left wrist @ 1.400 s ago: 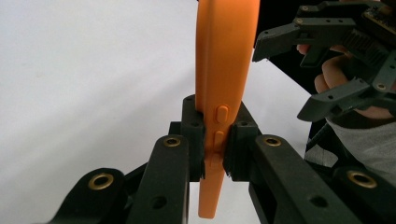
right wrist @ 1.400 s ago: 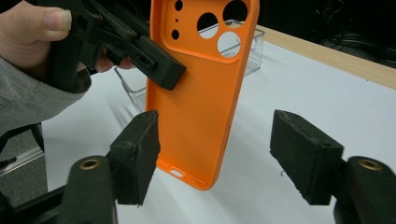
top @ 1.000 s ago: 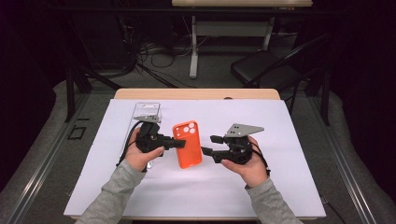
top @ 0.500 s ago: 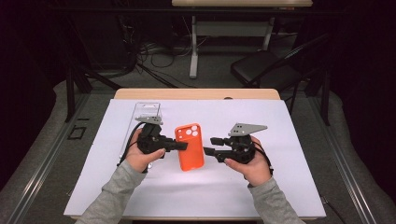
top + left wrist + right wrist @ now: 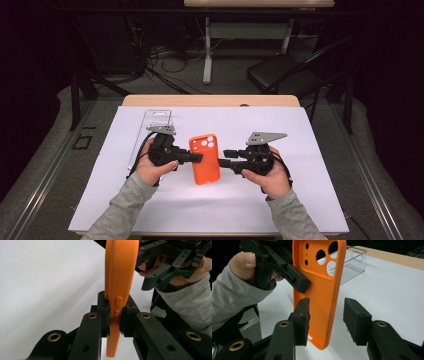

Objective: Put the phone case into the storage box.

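An orange phone case [image 5: 205, 160] with camera cut-outs is held up on edge above the white table mat [image 5: 300, 150]. My left gripper [image 5: 196, 158] is shut on its left side edge, and in the left gripper view the pads [image 5: 103, 312] pinch the case [image 5: 120, 270] by its buttons. My right gripper [image 5: 225, 157] faces it from the right. Its jaws have just been closing with the case [image 5: 319, 290] between them. The right-hand pad [image 5: 355, 317] stands clear of the case's edge, so the right gripper [image 5: 327, 317] is open.
A clear plastic box [image 5: 155, 125] lies on the mat behind the left hand; the right gripper view has the clear box [image 5: 352, 262] behind the case. The wooden table edge [image 5: 210, 100] runs along the far side. A chair [image 5: 280, 75] and cables are on the floor beyond.
The right gripper's jaws have drawn a little closer together around the case's edge. Both hands and the case stay where they were.
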